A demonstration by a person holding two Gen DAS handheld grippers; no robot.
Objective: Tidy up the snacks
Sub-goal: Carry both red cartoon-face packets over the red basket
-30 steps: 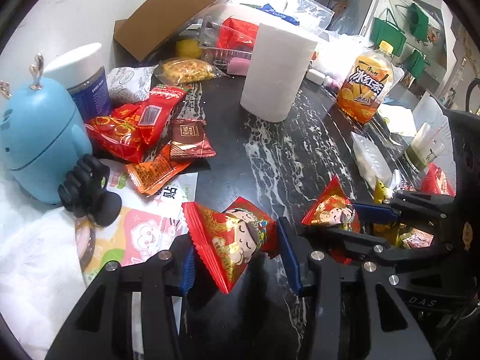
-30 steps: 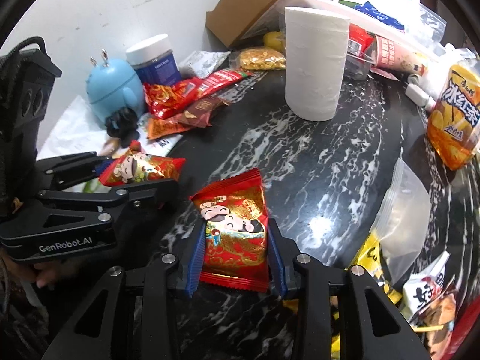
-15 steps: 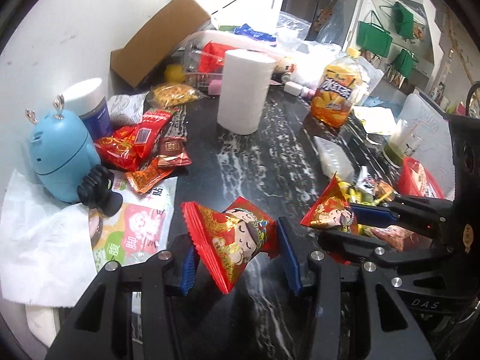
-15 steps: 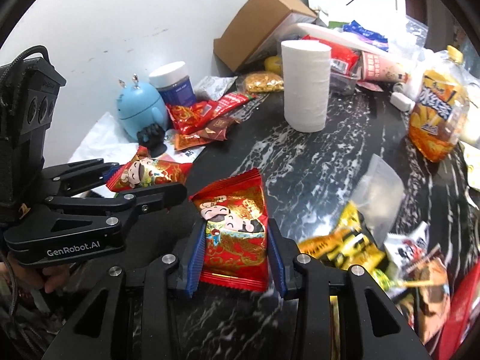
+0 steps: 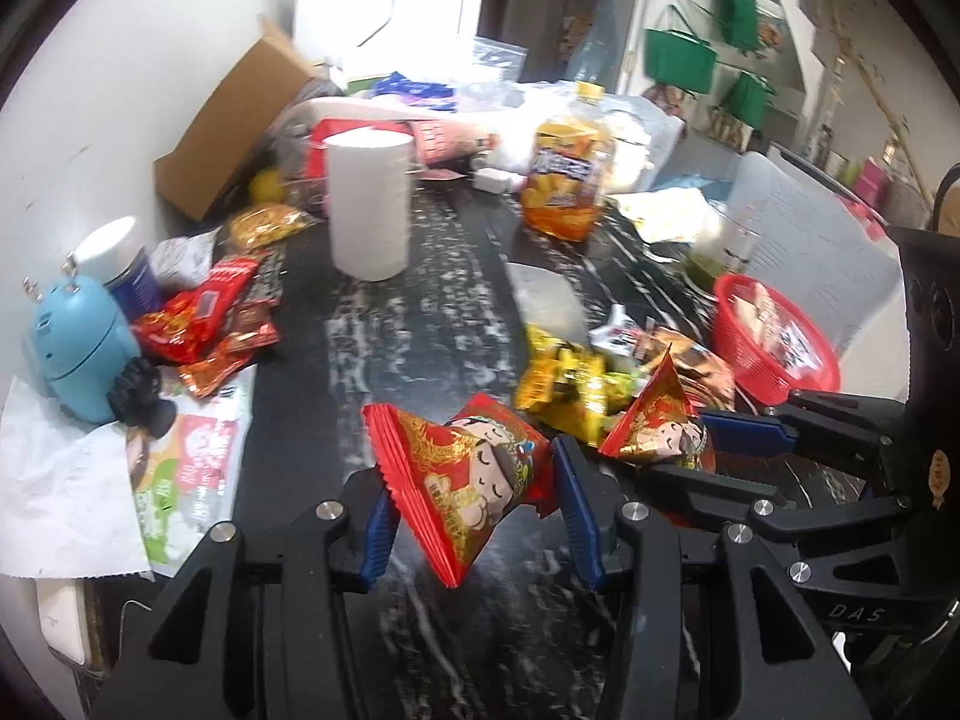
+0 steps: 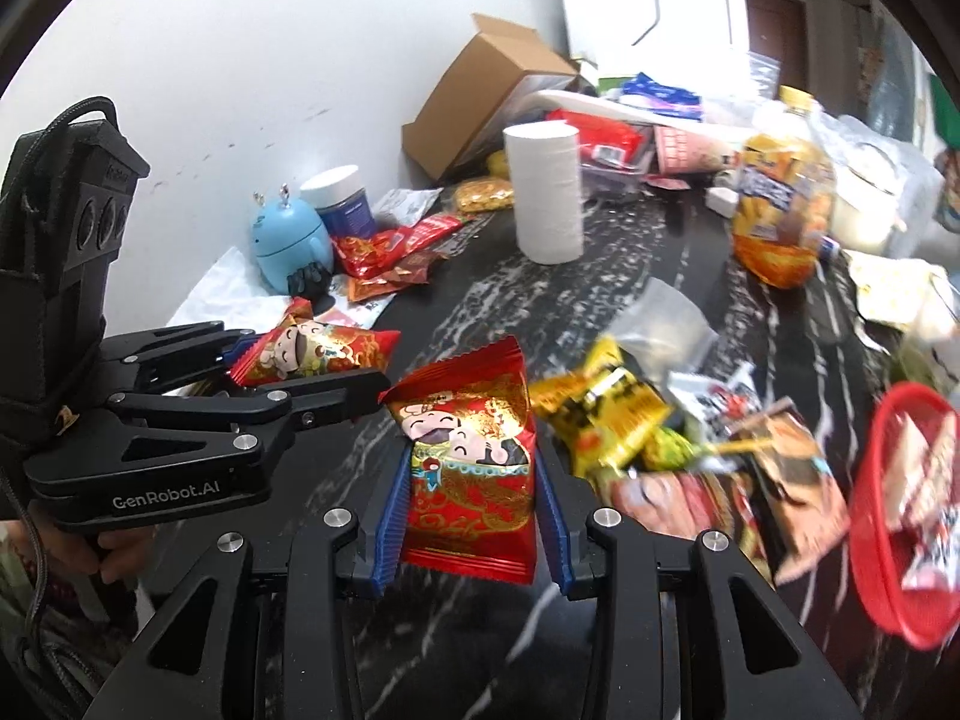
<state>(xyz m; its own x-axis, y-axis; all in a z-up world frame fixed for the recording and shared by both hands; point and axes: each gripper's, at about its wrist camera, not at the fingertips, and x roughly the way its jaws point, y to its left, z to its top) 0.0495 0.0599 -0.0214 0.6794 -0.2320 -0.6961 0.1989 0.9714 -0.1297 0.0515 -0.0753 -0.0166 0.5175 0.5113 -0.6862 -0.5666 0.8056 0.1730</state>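
Note:
My left gripper (image 5: 474, 510) is shut on a red snack packet with a cartoon face (image 5: 465, 480), held above the black marble table. It also shows in the right wrist view (image 6: 312, 348). My right gripper (image 6: 474, 516) is shut on a matching red packet (image 6: 471, 468), which also shows in the left wrist view (image 5: 660, 426). A red mesh basket (image 5: 774, 354) holding a few snacks sits at the right; it also shows in the right wrist view (image 6: 912, 516). A pile of loose yellow and brown packets (image 6: 648, 420) lies just left of the basket.
A white paper roll (image 5: 369, 204) stands mid-table. An orange drink bottle (image 5: 567, 180) stands behind it. Red packets (image 5: 198, 324), a blue round gadget (image 5: 78, 348), a jar and a cardboard box (image 5: 234, 126) line the left wall side.
Both grippers, each still holding its packet, have pulled back and swung right. The red basket and the packet pile have come into view.

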